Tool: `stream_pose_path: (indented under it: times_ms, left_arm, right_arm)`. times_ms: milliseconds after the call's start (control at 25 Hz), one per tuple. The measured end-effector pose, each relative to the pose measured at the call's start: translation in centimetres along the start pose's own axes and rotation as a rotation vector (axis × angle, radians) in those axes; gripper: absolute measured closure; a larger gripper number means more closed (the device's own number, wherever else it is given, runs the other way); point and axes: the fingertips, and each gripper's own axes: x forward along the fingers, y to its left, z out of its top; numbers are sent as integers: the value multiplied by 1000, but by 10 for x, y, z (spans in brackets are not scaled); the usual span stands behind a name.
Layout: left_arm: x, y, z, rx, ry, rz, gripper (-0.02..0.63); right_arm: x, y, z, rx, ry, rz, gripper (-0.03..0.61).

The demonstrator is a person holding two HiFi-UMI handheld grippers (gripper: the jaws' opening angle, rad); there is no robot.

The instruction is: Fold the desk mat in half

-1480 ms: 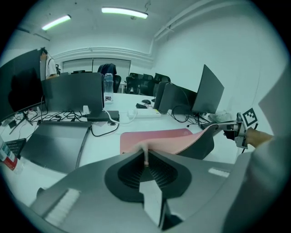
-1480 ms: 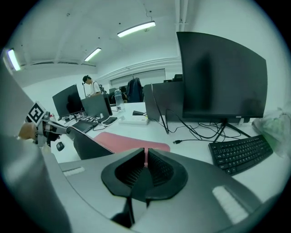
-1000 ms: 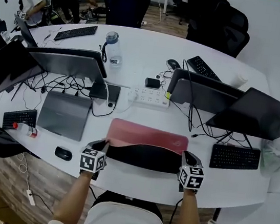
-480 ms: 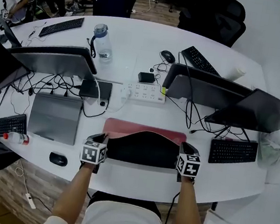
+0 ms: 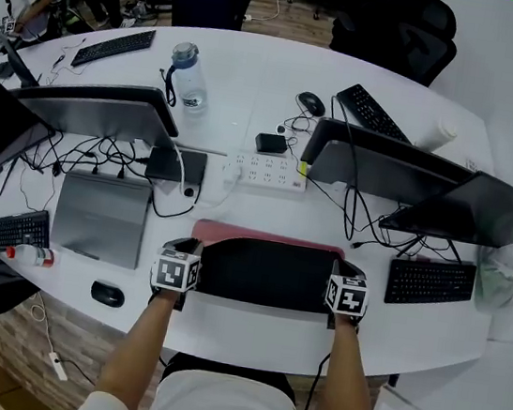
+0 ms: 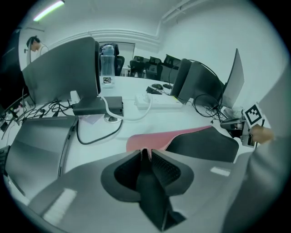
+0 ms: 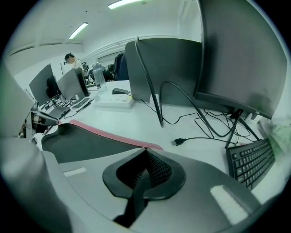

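White curved worktop in the head view, carrying monitors, a power strip and a keyboard; the desk mat lies near its front edge, doubled over with the black side up and a pink strip showing along the far edge, and the left claw and right claw are at its two ends. Left gripper view: the left claw, its jaws having just been opening slightly, pinches a black, pink-edged corner of the desk mat. Right gripper view: the right claw is pressed together on the opposite corner, with the keyboard near on the worktop.
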Motion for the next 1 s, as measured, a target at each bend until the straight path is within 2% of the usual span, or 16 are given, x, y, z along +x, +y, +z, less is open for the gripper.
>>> stream_pose_path:
  times_ms: [120, 200, 280, 520, 760, 920, 960, 1000]
  left_arm:
    - [-2, 4, 8, 15, -38, 19, 457]
    - [-3, 4, 8, 28, -48, 20, 449]
    - [-5, 1, 7, 28, -53, 19, 411]
    - [-11, -6, 4, 14, -68, 15, 391]
    - [-21, -10, 7, 9, -80, 7, 370]
    - [-33, -12, 12, 8, -115, 25, 380]
    - [-38, -11, 12, 13, -127, 40, 425]
    - [-44, -11, 12, 19, -137, 56, 485]
  right_arm:
    - [-3, -1, 2, 1, -23, -14, 563]
    - [-6, -1, 4, 5, -43, -14, 563]
    - [-10, -1, 5, 6, -56, -12, 561]
    - [-18, -4, 7, 0, -75, -2, 466]
    - [-25, -1, 7, -10, -84, 5, 423]
    - [-34, 0, 8, -11, -103, 20, 416]
    - [-38, 1, 9, -12, -116, 27, 418]
    - [-42, 2, 11, -15, -132, 33, 447]
